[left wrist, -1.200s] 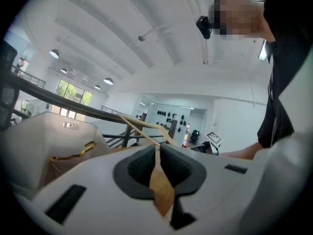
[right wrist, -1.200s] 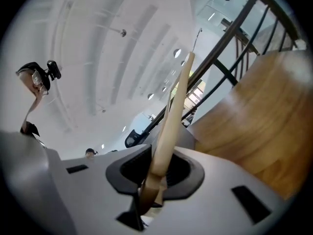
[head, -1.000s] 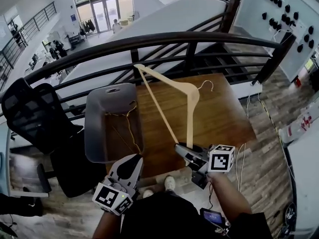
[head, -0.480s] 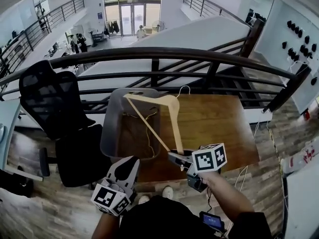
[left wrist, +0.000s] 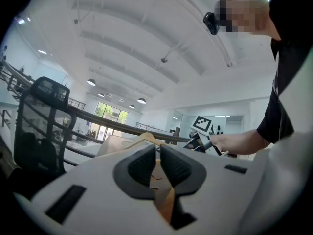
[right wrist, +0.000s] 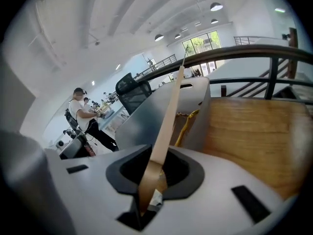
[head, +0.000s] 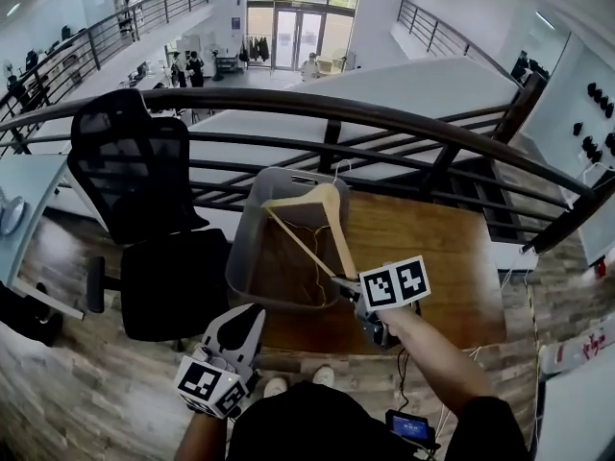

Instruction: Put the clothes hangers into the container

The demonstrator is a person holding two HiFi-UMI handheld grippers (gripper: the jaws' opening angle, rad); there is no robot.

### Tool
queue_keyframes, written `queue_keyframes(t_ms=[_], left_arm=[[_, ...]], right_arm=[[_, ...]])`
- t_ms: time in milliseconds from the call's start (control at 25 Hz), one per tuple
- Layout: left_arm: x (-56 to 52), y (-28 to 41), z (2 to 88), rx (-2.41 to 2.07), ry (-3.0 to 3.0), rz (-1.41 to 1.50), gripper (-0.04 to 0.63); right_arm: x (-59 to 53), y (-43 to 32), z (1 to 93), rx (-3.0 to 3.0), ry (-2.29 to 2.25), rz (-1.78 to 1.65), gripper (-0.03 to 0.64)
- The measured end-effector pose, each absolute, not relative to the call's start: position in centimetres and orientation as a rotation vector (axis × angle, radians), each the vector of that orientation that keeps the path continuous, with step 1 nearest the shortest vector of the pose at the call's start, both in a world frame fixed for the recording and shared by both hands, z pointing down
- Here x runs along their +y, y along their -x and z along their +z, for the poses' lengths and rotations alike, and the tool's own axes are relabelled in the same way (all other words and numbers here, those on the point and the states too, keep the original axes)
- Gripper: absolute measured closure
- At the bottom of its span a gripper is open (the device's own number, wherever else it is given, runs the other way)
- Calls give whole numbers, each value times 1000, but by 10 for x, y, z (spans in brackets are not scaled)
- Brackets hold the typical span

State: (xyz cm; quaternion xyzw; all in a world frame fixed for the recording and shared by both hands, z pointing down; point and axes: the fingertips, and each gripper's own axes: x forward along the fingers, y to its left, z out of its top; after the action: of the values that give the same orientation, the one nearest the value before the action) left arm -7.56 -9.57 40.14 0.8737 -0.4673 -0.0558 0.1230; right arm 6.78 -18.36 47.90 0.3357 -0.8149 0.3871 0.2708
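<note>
A pale wooden hanger (head: 324, 221) slants over the grey plastic container (head: 248, 262) on the left end of the wooden table (head: 432, 257). My right gripper (head: 348, 286) is shut on the end of one hanger arm; in the right gripper view the wood (right wrist: 168, 114) runs up from between the pads of that gripper (right wrist: 154, 169) towards the container (right wrist: 146, 114). Thin gold wire hangers (head: 312, 257) lie inside the container. My left gripper (head: 252, 315) hangs below the table's near edge, shut and empty, its closed jaws (left wrist: 157, 165) pointing level towards the table.
A black office chair (head: 144, 181) stands left of the table. A dark curved railing (head: 384, 118) runs behind the table, with a drop to a lower floor beyond. A person (right wrist: 80, 109) stands at a desk far off in the right gripper view.
My right gripper has carried the wooden hanger leftward, from above the table's middle to over the container, and tilted it down. The head view has swung left. The left gripper shifted slightly.
</note>
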Motion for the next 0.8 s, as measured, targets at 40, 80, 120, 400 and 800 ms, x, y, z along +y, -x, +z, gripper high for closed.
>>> queue_keyframes(t_ms=[40,80,120,400,800], left_arm=[[-95,79,402,-1374,-2538,-169,558],[-94,83,404,-1385,-2526,-175,558],[-93,87,405,-1397,-2516,-180,558],[-92,113,419,-1457,-2444,-205,558],[-95,123,426,-1473,-2417,-217,558]], right_arm=[[-188,-66,481,-2177,-905,1039,561],[-192,-65,484,-2159,-902,1039,560],[-197,-64,488,-2141,-898,1044,560],[-219,-54,502,-2072,-913,1090,552],[-224,-41,506,-2051,-864,906,524]])
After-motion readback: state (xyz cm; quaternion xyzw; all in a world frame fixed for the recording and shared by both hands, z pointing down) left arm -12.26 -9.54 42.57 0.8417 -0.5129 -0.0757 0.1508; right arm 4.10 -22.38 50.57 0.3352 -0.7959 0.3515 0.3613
